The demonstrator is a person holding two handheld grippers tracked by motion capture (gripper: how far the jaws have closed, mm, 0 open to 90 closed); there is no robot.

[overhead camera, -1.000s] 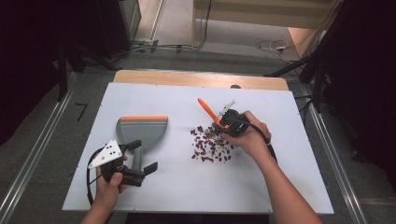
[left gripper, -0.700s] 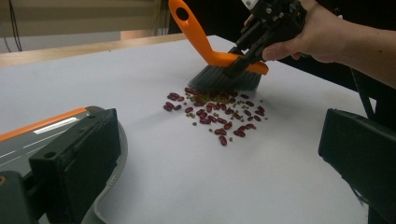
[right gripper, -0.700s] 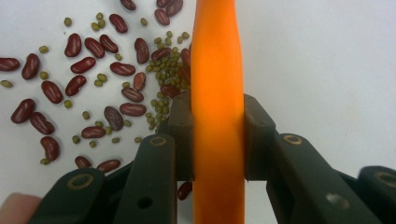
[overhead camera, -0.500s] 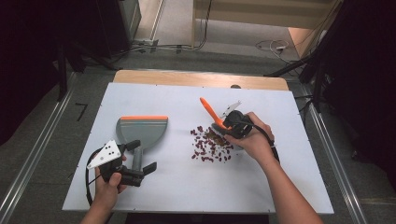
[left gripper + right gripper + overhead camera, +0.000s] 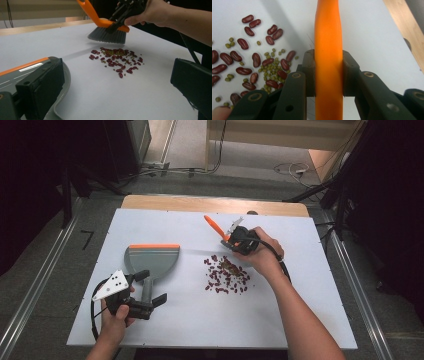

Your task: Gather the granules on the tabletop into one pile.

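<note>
At the left of the high view, the left gripper [image 5: 152,301] sits near the front edge of the white tabletop [image 5: 300,320], held in the person's left hand [image 5: 116,320]. Its jaws stand wide apart in the left gripper view, released, with one jaw lying against the dustpan and the other well off to the side over bare surface. The grey dustpan [image 5: 150,262] lies flat just beyond that gripper, its handle running back toward the person and its orange-edged lip [image 5: 152,246] facing the far side of the tabletop (so its long axis runs front to back).

Toward the middle lies a loose heap of dark red beans [image 5: 226,275] mixed with small green ones, apart from the dustpan and to its right.

Right of centre, the right gripper [image 5: 235,241] is clenched on the orange handle of a small brush [image 5: 107,30]. The right gripper view shows both pads pressed against the handle's [image 5: 328,50] sides. In the high view the handle [image 5: 214,226] slants up and away to the far left, its long axis on a diagonal, while the grey bristles [image 5: 107,36] point down at the tabletop just beyond the beans, at their far edge. The person's right hand [image 5: 265,257] wraps the gripper.
</note>
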